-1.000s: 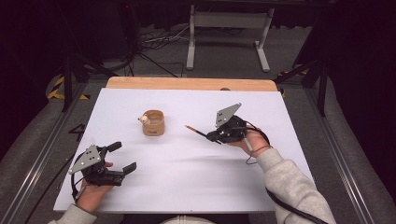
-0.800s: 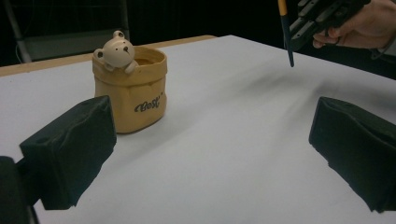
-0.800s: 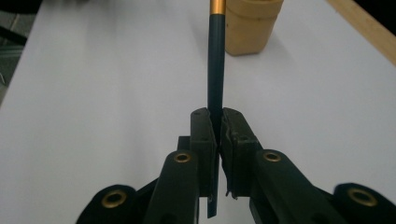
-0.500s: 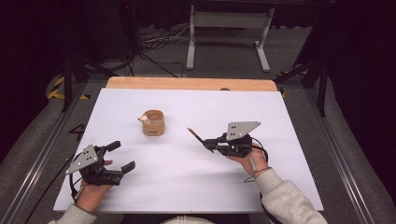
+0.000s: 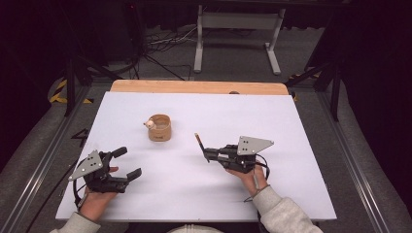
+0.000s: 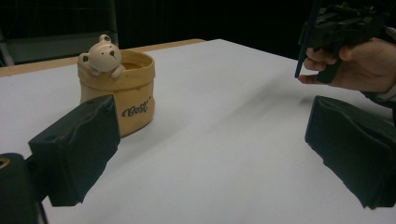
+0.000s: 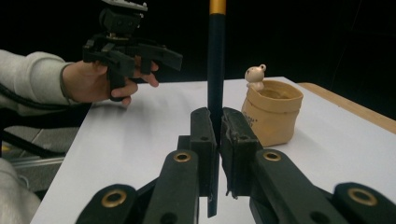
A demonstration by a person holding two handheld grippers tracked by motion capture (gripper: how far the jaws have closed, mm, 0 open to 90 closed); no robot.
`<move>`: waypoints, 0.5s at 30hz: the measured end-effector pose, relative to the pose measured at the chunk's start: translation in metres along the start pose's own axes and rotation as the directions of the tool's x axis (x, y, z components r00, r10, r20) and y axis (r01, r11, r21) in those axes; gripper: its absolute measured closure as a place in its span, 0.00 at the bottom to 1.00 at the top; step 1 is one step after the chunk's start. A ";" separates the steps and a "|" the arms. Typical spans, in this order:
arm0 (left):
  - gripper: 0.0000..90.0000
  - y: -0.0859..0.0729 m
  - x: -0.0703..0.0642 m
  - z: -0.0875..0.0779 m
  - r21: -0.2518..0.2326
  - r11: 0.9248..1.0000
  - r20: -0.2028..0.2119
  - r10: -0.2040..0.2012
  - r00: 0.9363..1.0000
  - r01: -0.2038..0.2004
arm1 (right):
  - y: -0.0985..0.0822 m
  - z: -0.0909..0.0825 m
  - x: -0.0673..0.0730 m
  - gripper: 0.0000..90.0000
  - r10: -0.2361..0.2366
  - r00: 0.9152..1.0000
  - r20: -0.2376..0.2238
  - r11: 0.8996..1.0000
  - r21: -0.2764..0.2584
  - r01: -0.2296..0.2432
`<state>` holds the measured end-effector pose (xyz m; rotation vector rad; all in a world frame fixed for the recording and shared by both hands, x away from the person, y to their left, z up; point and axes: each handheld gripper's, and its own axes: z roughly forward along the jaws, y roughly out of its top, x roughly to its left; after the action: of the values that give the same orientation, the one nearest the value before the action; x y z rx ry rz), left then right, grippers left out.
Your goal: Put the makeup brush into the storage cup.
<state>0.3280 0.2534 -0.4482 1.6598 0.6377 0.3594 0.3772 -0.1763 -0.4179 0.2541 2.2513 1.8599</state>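
Observation:
A tan pot [image 5: 158, 129] with a small bear figure on its rim stands on the white table [image 5: 291, 136], left of centre. My right gripper [image 5: 206, 154] lies low to the right of the pot, points left and is shut on a dark pencil [image 5: 198, 141] with a gold end. In the right gripper view the pencil [image 7: 215, 60] stands upright between the pads of the right gripper [image 7: 218, 135], with the pot [image 7: 273, 116] beyond to the right. My left gripper [image 5: 128, 162] rests open near the front left corner, nothing in it. In its own view, the left gripper [image 6: 210, 154] faces the pot [image 6: 119, 93].
A wooden strip [image 5: 194, 87] runs along the table's far edge. Behind it stand a white metal frame [image 5: 238, 34] and floor cables [image 5: 165, 46]. Metal rails run along both sides of the table. Open white surface lies between the two grippers.
My right gripper has moved toward the near edge and lower, carrying the pencil, and now lies more level. The left gripper and the pot have stayed put.

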 end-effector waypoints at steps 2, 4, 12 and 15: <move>0.05 0.000 0.000 0.000 0.001 1.000 0.005 0.004 1.000 -0.004 | -0.003 0.003 0.002 0.93 0.013 1.000 -0.004 1.000 -0.016 -0.013; 0.05 0.000 0.000 0.001 0.002 1.000 0.008 0.004 1.000 -0.004 | -0.005 0.005 0.004 0.93 0.016 1.000 0.001 1.000 -0.025 -0.016; 0.04 0.001 -0.002 0.005 0.015 1.000 0.022 0.011 1.000 -0.011 | -0.012 0.006 0.006 0.93 0.029 0.999 0.032 0.997 -0.068 -0.027; 0.04 0.002 -0.003 0.006 0.013 1.000 0.029 0.012 0.999 -0.012 | -0.013 0.008 0.009 0.93 0.017 0.999 0.036 0.998 -0.061 -0.015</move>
<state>0.3292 0.2467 -0.4465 1.6793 0.6098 0.3393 0.3709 -0.1689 -0.4323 0.2943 2.1714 1.9116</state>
